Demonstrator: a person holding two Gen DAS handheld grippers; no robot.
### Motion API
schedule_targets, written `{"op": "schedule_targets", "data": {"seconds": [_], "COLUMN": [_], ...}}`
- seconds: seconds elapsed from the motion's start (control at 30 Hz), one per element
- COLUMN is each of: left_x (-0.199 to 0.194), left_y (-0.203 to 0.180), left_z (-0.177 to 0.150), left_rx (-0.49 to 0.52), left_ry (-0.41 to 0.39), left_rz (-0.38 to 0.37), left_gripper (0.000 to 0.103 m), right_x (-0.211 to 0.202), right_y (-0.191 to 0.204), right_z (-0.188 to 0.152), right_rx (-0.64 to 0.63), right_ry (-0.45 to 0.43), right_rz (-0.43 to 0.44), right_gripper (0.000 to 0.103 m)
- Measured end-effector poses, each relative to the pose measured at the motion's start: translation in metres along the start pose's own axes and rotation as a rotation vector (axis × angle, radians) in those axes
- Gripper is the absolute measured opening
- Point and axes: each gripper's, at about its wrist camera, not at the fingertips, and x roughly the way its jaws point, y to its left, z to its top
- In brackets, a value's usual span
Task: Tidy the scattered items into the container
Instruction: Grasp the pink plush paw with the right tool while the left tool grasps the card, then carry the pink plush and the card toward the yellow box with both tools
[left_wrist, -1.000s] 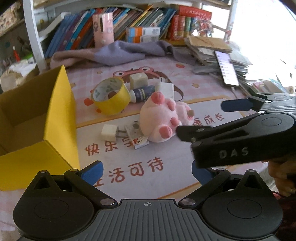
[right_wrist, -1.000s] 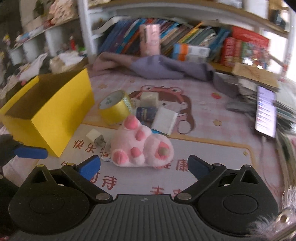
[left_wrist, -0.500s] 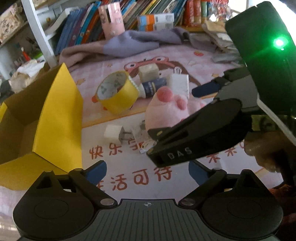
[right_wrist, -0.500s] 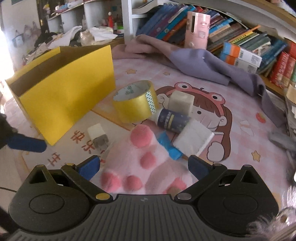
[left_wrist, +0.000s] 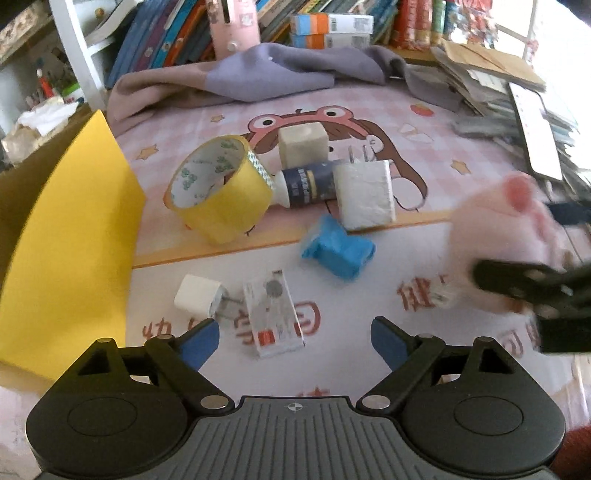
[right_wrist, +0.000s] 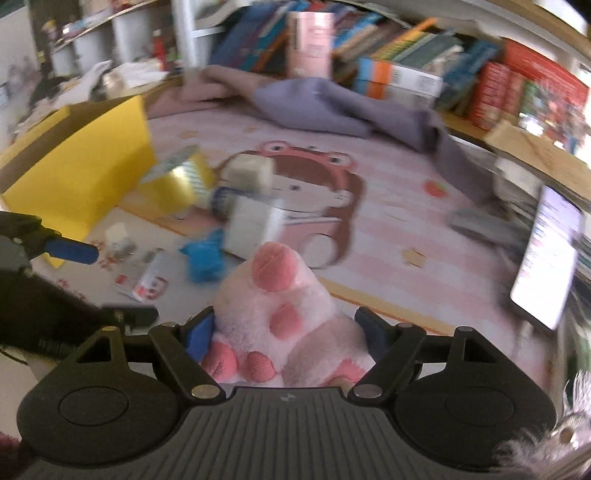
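Yellow box (left_wrist: 74, 236): far left on the counter, open top, waiting for the clutter.
Left hand-held gripper (left_wrist: 293, 341): jaws closing, nothing pinched yet; small card packet (left_wrist: 273, 314) and white plug (left_wrist: 199, 301) just ahead. Centre on one, not both.
Blue wrapper (left_wrist: 338, 251): mid-counter, loose.
Right hand-held gripper (right_wrist: 284, 338): jaws closing around the pink plush paw (right_wrist: 280, 317); pads appear to touch. Squeeze low and deep so the soft toy can't slip.

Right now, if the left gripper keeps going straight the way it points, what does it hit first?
Probably the small clear packet on the mat, between the closing left gripper fingers, nothing held; the white charger lies just left. Depth is uncertain.
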Motion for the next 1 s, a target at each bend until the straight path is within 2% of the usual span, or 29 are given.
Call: {"op": "schedule_targets", "data": {"seconds": [0.17, 0.23, 0.27, 0.37, 0.43, 0.53, 0.67, 0.8, 1.0], "left_x": [0.012, 0.018, 0.019, 0.019, 0.018, 0.017, 0.012, 0.012, 0.014], "left_y": [0.011, 0.014, 0.015, 0.011, 0.007, -0.001, -0.008, -0.011, -0.009], "left_z": [-0.001, 0.002, 0.003, 0.004, 0.006, 0.008, 0.003, 0.003, 0.005], "left_rx": [-0.059, -0.086, -0.087, -0.064, -0.043, 0.002, 0.017, 0.037, 0.006], "left_ry": [0.017, 0.03, 0.029, 0.019, 0.01, 0.008, 0.027, 0.036, 0.033], "left_rz": [0.001, -0.001, 0.0, -0.009, -0.02, -0.046, -0.081, -0.06, -0.048], "left_gripper": [0.077, 0.069, 0.068, 0.059, 0.044, 0.03, 0.031, 0.034, 0.034], "right_x": [-0.001, 0.0, 0.0, 0.002, 0.003, 0.004, 0.003, 0.003, -0.002], "right_y": [-0.008, -0.01, -0.011, -0.013, -0.011, -0.014, -0.02, -0.022, -0.014], "right_z": [-0.013, -0.016, -0.017, -0.019, -0.019, -0.019, -0.018, -0.018, -0.015], "right_rx": [0.05, 0.058, 0.072, 0.096, 0.093, 0.118, 0.152, 0.154, 0.047], "right_ry": [0.041, 0.05, 0.054, 0.053, 0.053, 0.056, 0.054, 0.047, 0.032], "right_rz": [-0.028, -0.038, -0.041, -0.039, -0.041, -0.031, -0.054, -0.061, -0.048], "right_gripper": [0.079, 0.08, 0.081, 0.082, 0.082, 0.083, 0.083, 0.084, 0.089]}}
